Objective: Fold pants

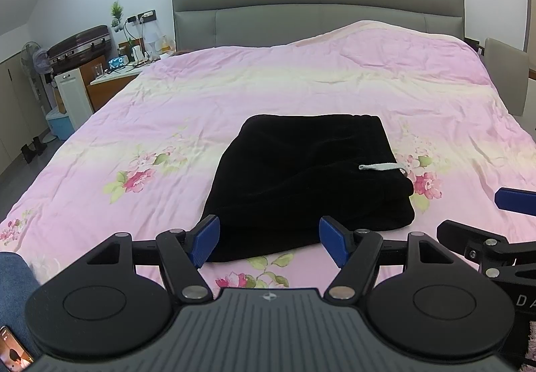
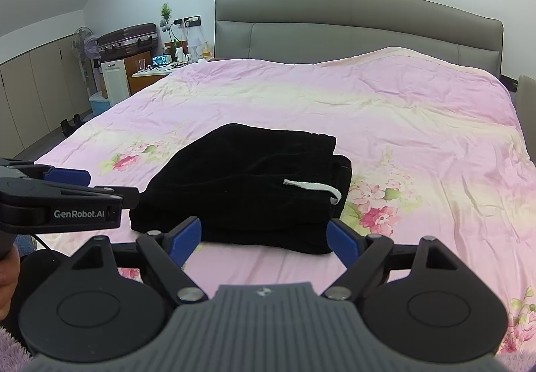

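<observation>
Black pants (image 1: 308,181) lie folded into a thick rectangular bundle on the pink floral bedspread (image 1: 167,110). A white drawstring (image 1: 382,167) rests on top near their right edge. My left gripper (image 1: 269,243) hovers open just in front of the bundle's near edge, with nothing between its blue pads. In the right wrist view the same pants (image 2: 244,187) and drawstring (image 2: 315,188) sit ahead of my right gripper (image 2: 264,239), which is also open and holds nothing. The left gripper (image 2: 83,187) shows at that view's left edge, beside the bundle.
A grey padded headboard (image 1: 315,10) closes the far end of the bed. On the left stand a cluttered nightstand (image 1: 117,70), a suitcase (image 1: 80,43), a fan (image 1: 33,60) and a white cabinet (image 1: 72,97). A phone screen (image 1: 13,352) shows at the lower left corner.
</observation>
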A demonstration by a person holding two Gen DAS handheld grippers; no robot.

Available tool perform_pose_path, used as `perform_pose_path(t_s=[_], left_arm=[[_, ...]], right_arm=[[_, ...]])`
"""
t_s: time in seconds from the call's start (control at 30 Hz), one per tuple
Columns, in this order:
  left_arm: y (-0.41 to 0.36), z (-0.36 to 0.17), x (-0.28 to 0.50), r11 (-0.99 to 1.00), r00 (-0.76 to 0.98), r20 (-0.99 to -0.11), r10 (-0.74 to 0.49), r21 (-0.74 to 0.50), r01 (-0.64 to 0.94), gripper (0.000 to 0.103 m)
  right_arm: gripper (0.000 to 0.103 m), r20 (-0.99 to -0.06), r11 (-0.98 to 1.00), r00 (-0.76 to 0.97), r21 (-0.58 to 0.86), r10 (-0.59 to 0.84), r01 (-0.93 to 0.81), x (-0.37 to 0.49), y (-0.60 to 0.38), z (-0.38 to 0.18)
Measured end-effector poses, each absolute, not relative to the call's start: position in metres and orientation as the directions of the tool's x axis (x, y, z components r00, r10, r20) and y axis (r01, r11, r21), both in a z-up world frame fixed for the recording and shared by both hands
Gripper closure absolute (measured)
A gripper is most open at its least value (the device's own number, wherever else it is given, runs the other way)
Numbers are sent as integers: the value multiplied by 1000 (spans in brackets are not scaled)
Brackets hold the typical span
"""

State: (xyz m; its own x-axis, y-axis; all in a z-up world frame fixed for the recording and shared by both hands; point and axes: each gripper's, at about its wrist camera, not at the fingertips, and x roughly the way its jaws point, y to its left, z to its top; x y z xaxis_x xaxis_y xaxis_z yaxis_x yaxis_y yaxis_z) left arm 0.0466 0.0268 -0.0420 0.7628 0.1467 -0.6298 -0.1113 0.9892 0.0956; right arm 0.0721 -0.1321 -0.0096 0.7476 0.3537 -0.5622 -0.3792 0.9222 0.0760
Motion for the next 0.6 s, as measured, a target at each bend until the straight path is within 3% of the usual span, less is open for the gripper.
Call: perform_pose_path(t_s=[0.6], left_arm=[[26, -40, 48, 990, 763, -630, 144, 87, -115, 23]], right_arm=[[22, -562, 918, 744, 74, 361, -390, 72, -133, -8]])
